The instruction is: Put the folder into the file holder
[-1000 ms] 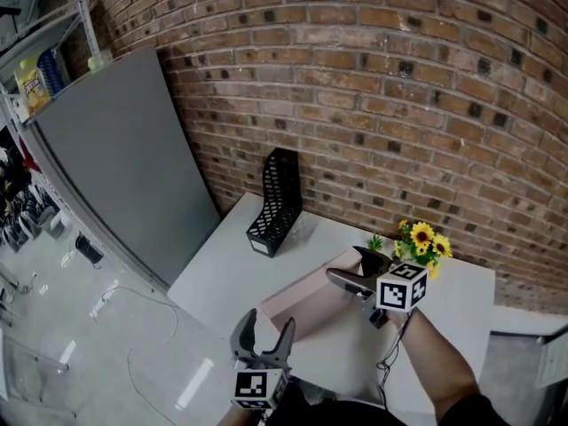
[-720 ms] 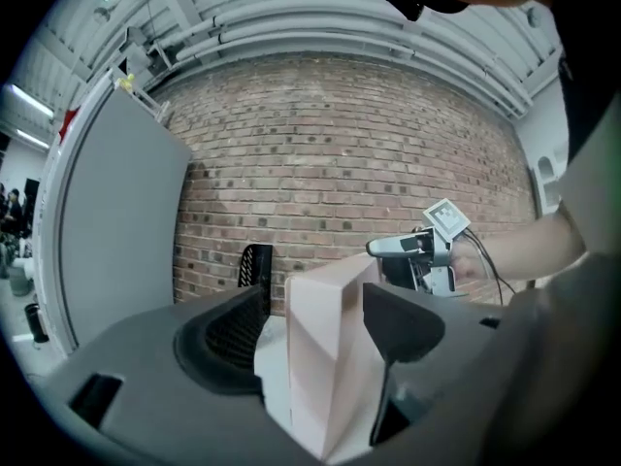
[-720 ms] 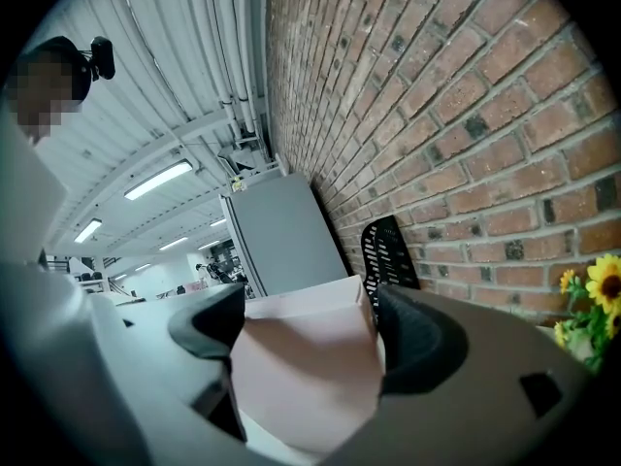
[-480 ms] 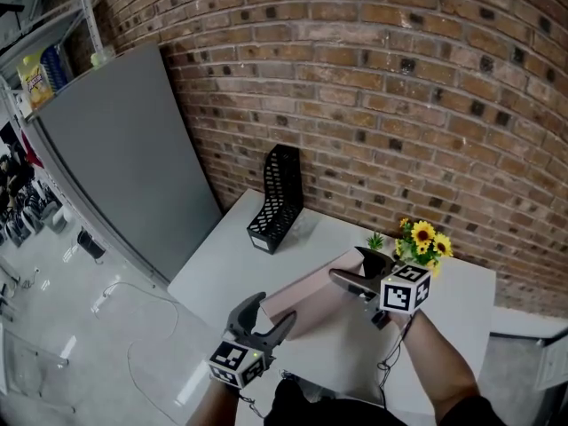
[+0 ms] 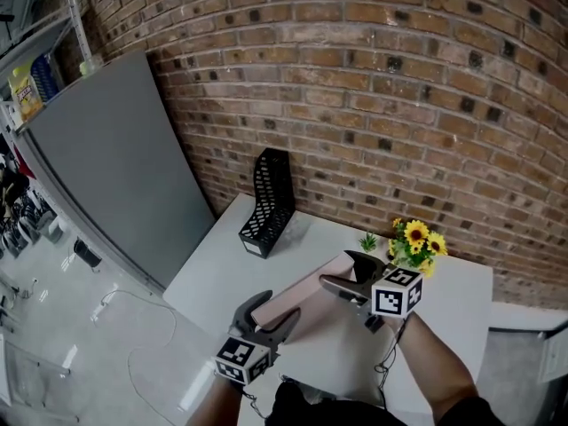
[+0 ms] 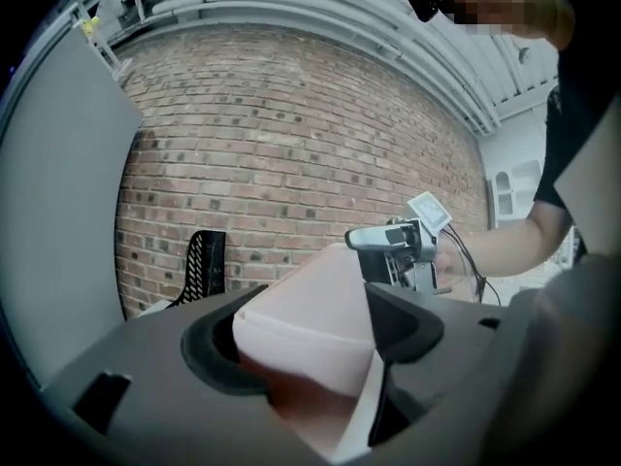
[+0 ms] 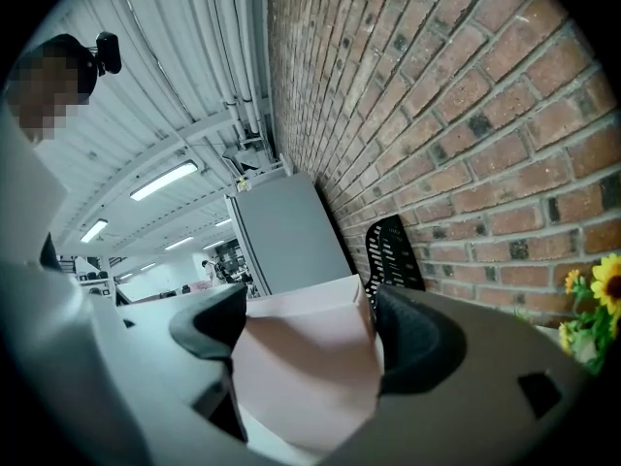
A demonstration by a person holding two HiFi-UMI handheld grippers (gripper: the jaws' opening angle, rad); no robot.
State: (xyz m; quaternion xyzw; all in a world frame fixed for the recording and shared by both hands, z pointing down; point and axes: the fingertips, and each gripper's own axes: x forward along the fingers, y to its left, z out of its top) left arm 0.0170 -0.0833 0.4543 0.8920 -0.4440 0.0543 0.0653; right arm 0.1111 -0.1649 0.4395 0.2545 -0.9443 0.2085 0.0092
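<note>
Two tools have the pink folder [image 5: 306,295] between them, one at each end. The folder is above the near part of the white bench [image 5: 213,269], close to the person.

Nearest is the left tool [image 5: 273,307]. Its own view shows the near corner of the folder filling the gap between its jaws and touching both pads, so I judge that this tool is closed on it. A little farther is the right tool [image 5: 348,272], at the far end of the folder. In its own view the pink cover sits between its two dark pads with no gap at either side, so it is clamped on the folder too. The folder lies slanted between the tools. I cannot tell whether its lower edge rests on the bench.

As for progress, the grasp seems done, but the main part is left. The black mesh file holder [image 5: 269,204] stands empty at the far left of the bench, close to the brick wall [image 5: 373,78] and well apart from the folder. Both gripper views show it beyond the folder's edge — nothing stands in between. In my judgement the folder must next be carried across the bench, turned upright and lowered into the open top of the holder.

A small pot of yellow flowers [image 5: 415,242] stands at the far right, just beside the right tool. It may be touched if that tool swings outward.
</note>
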